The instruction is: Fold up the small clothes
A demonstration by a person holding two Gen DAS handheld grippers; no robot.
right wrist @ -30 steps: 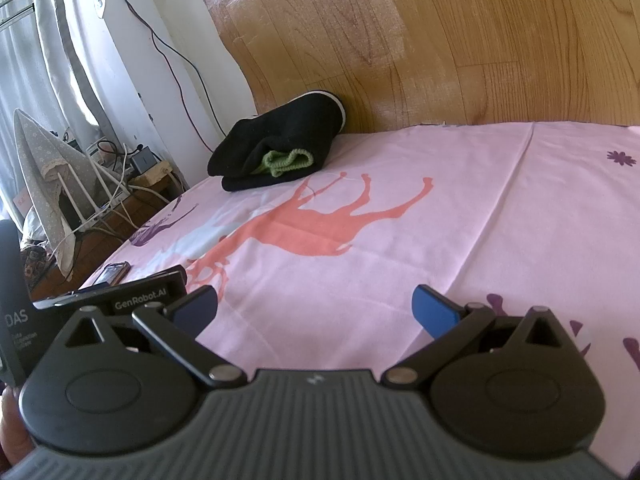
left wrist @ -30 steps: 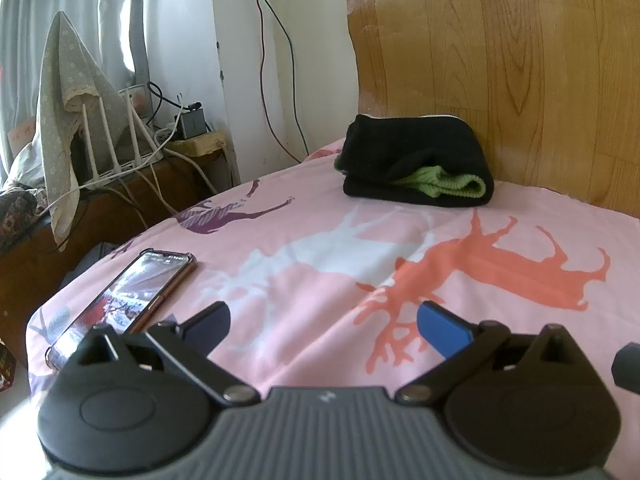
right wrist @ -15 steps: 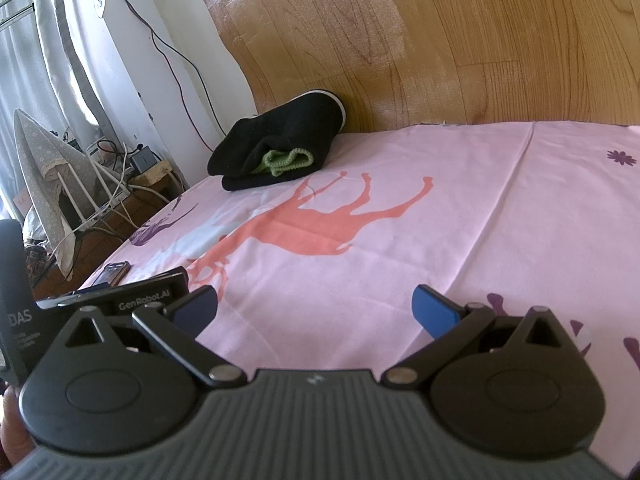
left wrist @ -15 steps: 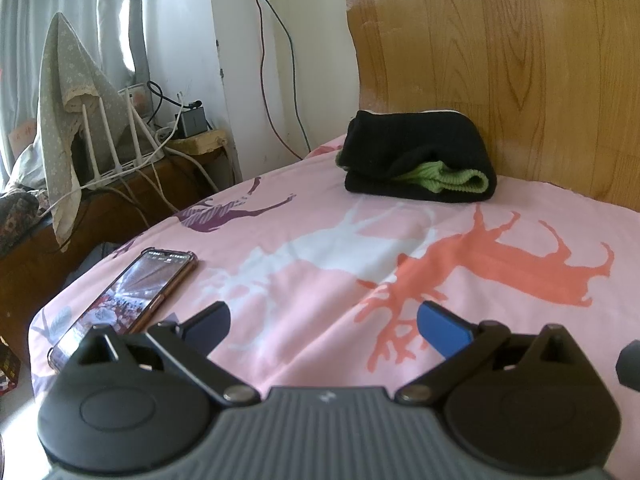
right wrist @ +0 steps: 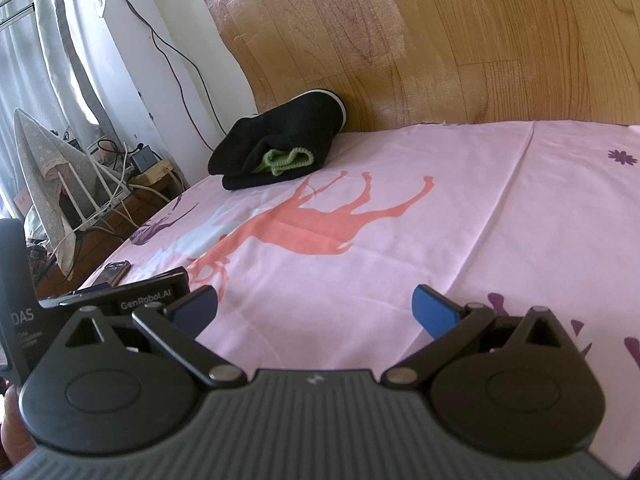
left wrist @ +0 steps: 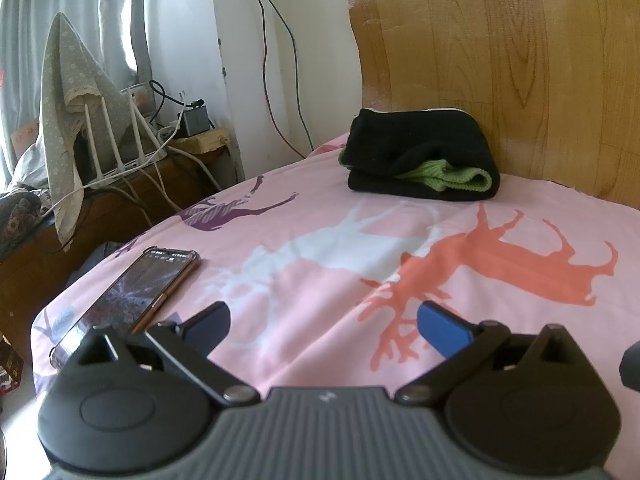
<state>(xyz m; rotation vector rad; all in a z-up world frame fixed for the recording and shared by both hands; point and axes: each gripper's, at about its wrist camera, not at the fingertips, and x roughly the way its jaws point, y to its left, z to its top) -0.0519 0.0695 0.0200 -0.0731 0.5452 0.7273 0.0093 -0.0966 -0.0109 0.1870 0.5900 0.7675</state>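
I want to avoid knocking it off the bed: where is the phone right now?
The phone lies flat on the pink sheet near the bed's left edge, just ahead of the left gripper's left finger, far from the folded black garment.

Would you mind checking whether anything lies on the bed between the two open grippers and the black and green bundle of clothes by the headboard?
Nothing visible does. Only bare pink sheet separates the left gripper and right gripper from the clothes bundle. The phone lies off to the left, outside that path.

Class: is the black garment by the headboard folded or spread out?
Folded. The black garment lies doubled into a compact bundle, a green cuff showing between its layers.
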